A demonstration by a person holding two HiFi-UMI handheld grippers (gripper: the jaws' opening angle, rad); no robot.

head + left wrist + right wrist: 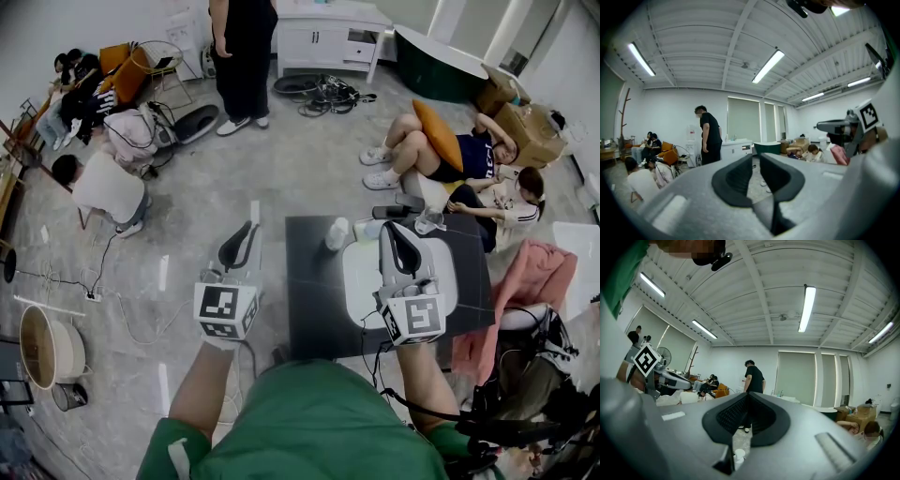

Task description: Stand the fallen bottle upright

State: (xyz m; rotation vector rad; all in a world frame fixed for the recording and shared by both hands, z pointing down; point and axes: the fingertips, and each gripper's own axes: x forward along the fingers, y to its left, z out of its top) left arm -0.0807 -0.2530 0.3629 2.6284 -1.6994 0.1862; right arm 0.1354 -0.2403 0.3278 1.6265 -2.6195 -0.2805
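A dark low table (309, 319) carries a white tray (361, 281). At the table's far edge a pale bottle (337, 233) stands, and beside it a clear bottle (370, 228) seems to lie on its side. My right gripper (401, 246) hovers over the tray, a short way from both, pointing level with its jaws shut and empty (747, 399). Below those jaws a white bottle top (739, 456) shows. My left gripper (236, 248) hangs over the floor left of the table. A narrow gap stands between its pads, with nothing in it (756, 161).
A clear glass (428, 220) sits at the table's far right corner. People sit on the floor at the right (459, 159) and left (103, 187), and one stands (242, 56) beyond. Cables (323, 92), a round basket (49, 347) and a pink cloth (539, 277) surround the table.
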